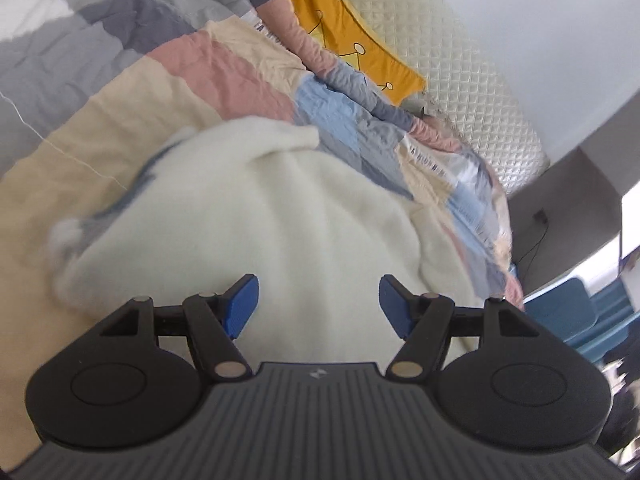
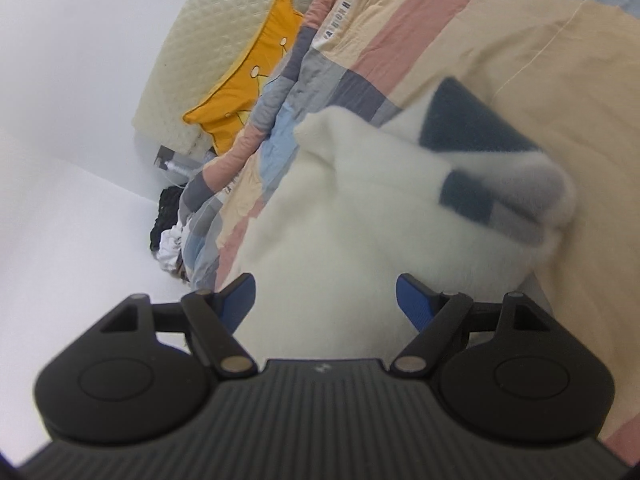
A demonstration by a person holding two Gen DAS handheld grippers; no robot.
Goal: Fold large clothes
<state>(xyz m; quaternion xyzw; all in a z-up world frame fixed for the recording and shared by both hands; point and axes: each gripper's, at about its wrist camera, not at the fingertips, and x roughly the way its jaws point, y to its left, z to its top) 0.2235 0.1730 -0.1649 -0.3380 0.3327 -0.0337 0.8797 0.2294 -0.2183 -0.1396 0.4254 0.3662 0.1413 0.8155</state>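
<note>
A large cream fleece garment [image 1: 280,208] lies bunched on the bed, with a blurred grey-and-blue patterned part [image 1: 100,208] at its left end. My left gripper [image 1: 319,304] hovers over its near edge, jaws wide apart, and no blue pad presses the cloth. The right wrist view shows the same garment [image 2: 340,208], its dark blue and grey blocks [image 2: 480,140] at the upper right. My right gripper [image 2: 326,304] is open over the fleece, which shows between its fingers without being pinched.
A patchwork quilt [image 1: 200,64] in pink, beige, grey and blue covers the bed. A yellow pillow [image 1: 340,32] leans on the quilted cream headboard [image 1: 460,80]. A blue chair [image 1: 568,312] stands beside the bed. Dark and white clothes [image 2: 168,232] are heaped by the wall.
</note>
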